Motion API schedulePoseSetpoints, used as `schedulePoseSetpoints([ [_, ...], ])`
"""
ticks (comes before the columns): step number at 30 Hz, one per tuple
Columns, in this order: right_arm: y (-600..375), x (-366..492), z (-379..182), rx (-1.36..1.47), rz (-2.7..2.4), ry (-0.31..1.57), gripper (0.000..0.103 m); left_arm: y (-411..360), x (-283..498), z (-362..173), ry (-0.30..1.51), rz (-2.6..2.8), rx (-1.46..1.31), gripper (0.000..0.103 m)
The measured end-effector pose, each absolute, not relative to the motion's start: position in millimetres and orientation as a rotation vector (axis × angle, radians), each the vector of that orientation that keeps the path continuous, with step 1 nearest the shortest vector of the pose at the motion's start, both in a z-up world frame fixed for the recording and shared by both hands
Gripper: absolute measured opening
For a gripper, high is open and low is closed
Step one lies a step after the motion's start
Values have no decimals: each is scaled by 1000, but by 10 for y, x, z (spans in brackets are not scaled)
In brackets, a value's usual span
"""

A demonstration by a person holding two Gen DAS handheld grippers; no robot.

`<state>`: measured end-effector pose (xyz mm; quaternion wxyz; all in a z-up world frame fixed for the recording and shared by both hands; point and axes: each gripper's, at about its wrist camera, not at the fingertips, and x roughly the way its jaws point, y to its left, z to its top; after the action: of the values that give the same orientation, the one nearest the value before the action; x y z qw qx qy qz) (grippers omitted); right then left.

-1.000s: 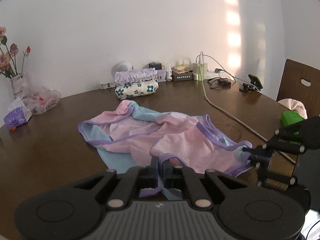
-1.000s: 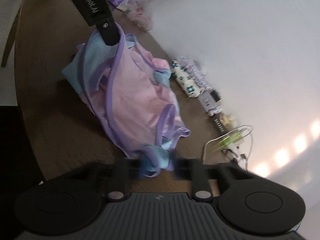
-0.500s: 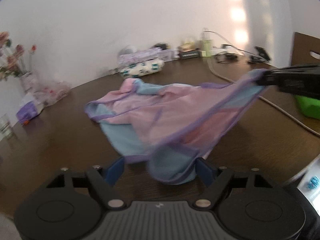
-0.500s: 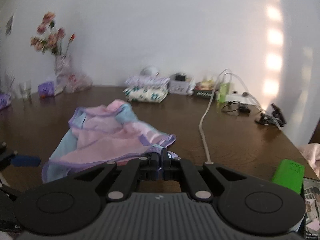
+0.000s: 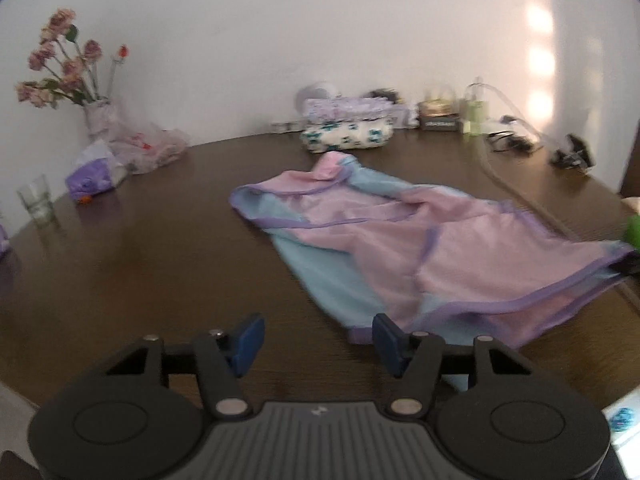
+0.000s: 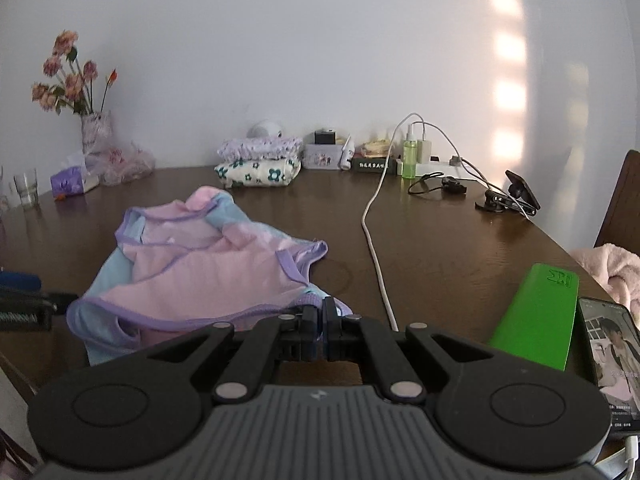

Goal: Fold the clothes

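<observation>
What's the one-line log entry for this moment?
step: fold pink garment | left gripper: open, beside hem | right gripper: shut on hem | garment spread on table

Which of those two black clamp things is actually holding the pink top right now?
The right gripper: its jaws are shut on the hem of the pink and blue top. The left gripper is wide open beside it, holding nothing.

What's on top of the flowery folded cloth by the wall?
A folded purple frilly cloth lies on the flowery cloth. A white round thing peeks out behind, mostly hidden.

Right gripper (image 6: 322, 320) pinching garment (image 6: 208, 276) hem
</observation>
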<state>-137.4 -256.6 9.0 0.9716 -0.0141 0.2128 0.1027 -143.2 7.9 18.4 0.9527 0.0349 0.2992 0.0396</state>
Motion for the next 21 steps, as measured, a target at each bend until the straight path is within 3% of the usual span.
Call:
schedulePoseSetpoints([
  [5,-2522,-1380,111,-34,217,426,2,-1,-1539,283,604,-45,36,67],
  [16,-2499,-1388,118,-30,223,428,2,-166,-1519,267,626,-116,-1,67],
  [18,-2502,-1400,124,-31,221,420,2,-245,-1497,213,634,-91,40,60],
  [20,-2505,-1413,131,-31,218,413,2,-230,-1461,160,658,-58,65,26],
  [21,-2506,-1419,134,-31,217,410,2,-222,-1444,134,670,-42,77,21],
])
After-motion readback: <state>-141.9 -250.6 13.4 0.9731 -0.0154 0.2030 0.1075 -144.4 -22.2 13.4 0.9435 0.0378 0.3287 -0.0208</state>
